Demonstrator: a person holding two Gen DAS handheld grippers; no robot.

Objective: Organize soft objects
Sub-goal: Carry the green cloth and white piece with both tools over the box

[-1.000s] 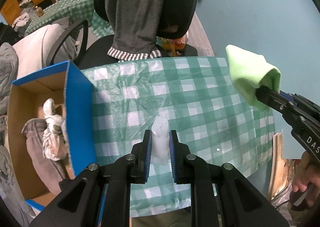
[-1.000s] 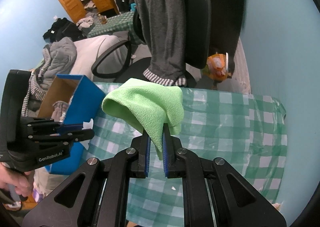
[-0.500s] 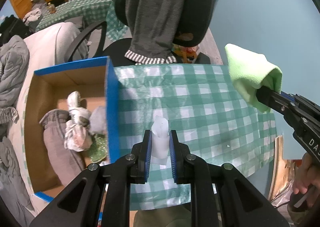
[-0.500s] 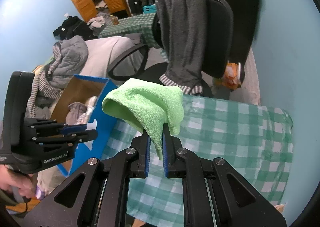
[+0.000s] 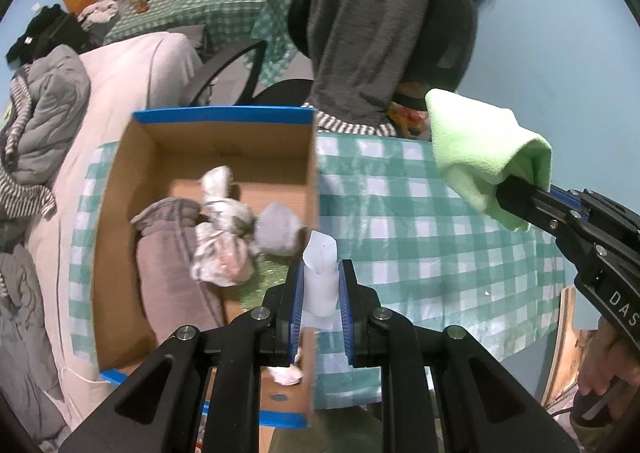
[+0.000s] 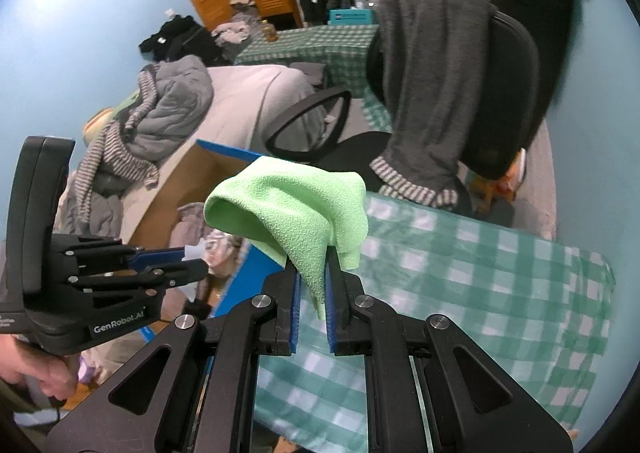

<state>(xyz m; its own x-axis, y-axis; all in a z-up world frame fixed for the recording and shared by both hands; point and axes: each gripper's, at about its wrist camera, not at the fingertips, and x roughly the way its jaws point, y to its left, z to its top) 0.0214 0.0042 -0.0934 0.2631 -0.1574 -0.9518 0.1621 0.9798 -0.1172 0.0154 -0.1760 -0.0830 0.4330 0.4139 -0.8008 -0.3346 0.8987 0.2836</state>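
Observation:
My left gripper is shut on a small white soft piece and holds it above the right wall of the blue-edged cardboard box. The box holds a grey folded cloth, a white knotted bundle and a grey sock ball. My right gripper is shut on a light green fleece cloth, held in the air above the green checked table. The green cloth and right gripper also show in the left wrist view, right of the box.
A black office chair draped with a grey garment stands behind the table. A bed with grey clothing lies left of the box. The blue wall borders the table at right.
My left gripper moved left with the white piece, from over the checked table to over the box's right wall. The right gripper followed leftward, still holding the green cloth.

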